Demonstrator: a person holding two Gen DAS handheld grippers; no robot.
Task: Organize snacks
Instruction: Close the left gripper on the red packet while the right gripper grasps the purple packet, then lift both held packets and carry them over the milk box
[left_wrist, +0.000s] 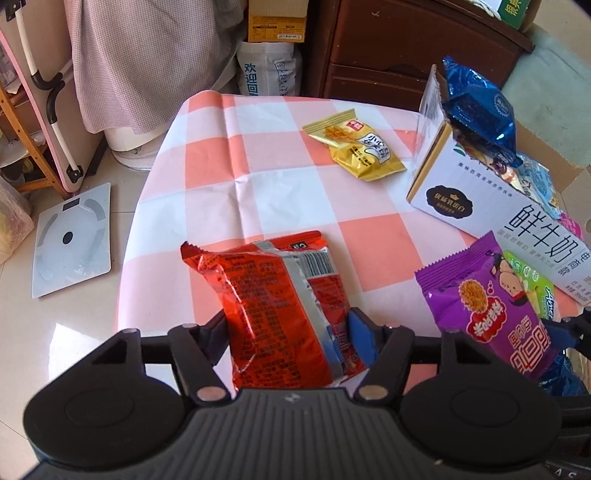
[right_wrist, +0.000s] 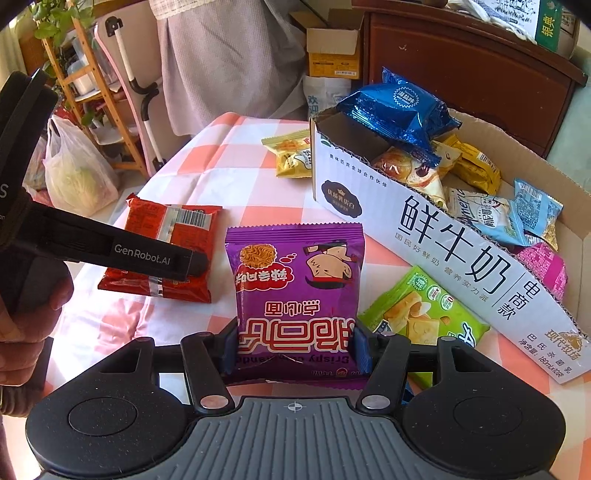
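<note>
In the left wrist view, the left gripper has its jaws partly closed on a red packet; the blue pad on the right side presses against the packet's edge and the other finger sits against its left side, so the packet is clamped near its lower end, with its far end lying on the checked cloth of the table. A yellow packet lies alone farther back on the cloth, just beside the white box, which stands at the right with a blue bag sticking up out of it. A purple packet shows at the right edge, in front of the box. A white scale lies on the floor to the left. In the right wrist view, the right gripper is about half open and clamped on the purple packet, its blue pads pressing the packet's two sides near the lower end while the packet stands tilted up from the cloth. To its left the red packet lies flat on the cloth with the left gripper over it, a hand holding that tool. A green packet lies against the front of the box, which is filled with mixed snacks, the blue bag on top. The yellow packet peeks out behind the box's left corner.
</note>
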